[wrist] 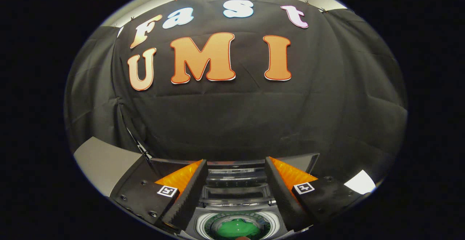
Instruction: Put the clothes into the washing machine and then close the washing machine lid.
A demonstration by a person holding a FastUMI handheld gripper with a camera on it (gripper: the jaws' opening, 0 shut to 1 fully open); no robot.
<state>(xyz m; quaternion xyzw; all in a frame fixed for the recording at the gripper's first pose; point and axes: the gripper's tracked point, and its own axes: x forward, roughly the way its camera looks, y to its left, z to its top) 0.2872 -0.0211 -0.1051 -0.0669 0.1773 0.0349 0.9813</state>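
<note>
Gripper (235, 167): fingers spread apart, holding nothing.
Washer (232, 196): top-loader beneath the fingers, lid (232, 163) raised at 12 o'clock.
Clothes (234, 229): green fabric in the drum at 6 o'clock, between the fingers.
Risk: the lid may slip from the fingers and slam.
Risk: protruding fabric may block closure.

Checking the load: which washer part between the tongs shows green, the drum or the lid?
The round white-rimmed drum opening, between the fingers of the open tongs; a green cloth lies inside it. The dark see-through lid beyond it shows no green.
</note>
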